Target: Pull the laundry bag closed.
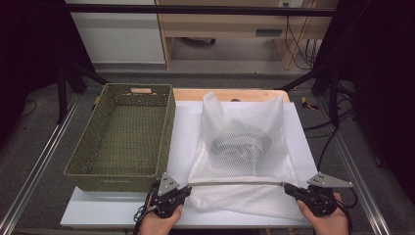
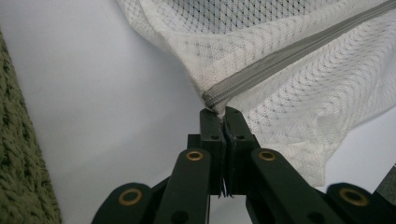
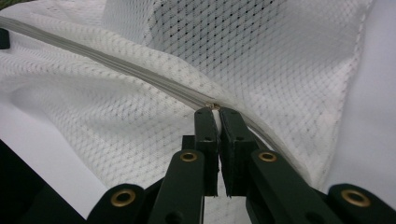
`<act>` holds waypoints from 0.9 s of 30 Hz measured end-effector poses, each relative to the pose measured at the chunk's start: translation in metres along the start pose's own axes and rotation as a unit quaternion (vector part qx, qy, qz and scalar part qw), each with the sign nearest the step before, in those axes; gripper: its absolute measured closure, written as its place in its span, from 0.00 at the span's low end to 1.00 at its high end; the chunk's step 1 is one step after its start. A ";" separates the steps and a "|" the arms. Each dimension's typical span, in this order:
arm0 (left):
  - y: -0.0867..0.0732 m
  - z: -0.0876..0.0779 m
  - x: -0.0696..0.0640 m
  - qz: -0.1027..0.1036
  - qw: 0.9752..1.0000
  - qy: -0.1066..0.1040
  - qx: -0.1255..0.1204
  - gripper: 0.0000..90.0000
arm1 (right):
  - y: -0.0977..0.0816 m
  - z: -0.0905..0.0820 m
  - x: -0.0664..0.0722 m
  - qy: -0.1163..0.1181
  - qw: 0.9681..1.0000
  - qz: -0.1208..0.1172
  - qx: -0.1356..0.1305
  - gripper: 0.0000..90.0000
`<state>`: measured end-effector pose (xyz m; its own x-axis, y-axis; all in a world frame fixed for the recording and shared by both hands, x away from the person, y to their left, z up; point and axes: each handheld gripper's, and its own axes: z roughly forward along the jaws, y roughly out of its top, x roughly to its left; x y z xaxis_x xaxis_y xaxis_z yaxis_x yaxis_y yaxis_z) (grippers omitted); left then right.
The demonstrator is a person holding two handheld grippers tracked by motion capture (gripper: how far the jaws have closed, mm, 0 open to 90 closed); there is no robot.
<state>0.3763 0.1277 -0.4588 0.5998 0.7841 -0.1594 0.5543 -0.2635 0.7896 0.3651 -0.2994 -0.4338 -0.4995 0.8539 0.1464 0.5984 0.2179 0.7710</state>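
A white mesh laundry bag [image 1: 244, 142] lies on the white table with a dark, rounded item [image 1: 242, 142] showing through its netting. A grey zipper [image 1: 235, 183] runs taut along its near side. My left gripper [image 1: 187, 188] is shut on the zipper's left end [image 2: 215, 99], at the bag's corner. My right gripper [image 1: 288, 188] is shut on the zipper's right end [image 3: 215, 106], pinching the mesh bag [image 3: 140, 121] there. The bag's near flap [image 2: 299, 93] hangs below the zipper line toward the table's front edge.
An olive woven basket [image 1: 125, 137] stands empty at the table's left, its near right corner close to my left gripper; its wall [image 2: 18, 154] is visible in the left gripper view. The white tabletop [image 1: 183, 132] ends just before the person's hands. Black frame rails flank both sides.
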 end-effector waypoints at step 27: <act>-0.001 0.000 0.001 -0.002 1.000 0.002 0.000 0.98 | -0.004 -0.006 -0.010 -0.010 1.000 0.015 0.003 0.96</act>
<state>0.3768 0.1287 -0.4595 0.5952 0.7875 -0.1599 0.5570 -0.2610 0.7884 0.3644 -0.3119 -0.4348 -0.4685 0.8696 0.1562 0.6161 0.1949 0.7631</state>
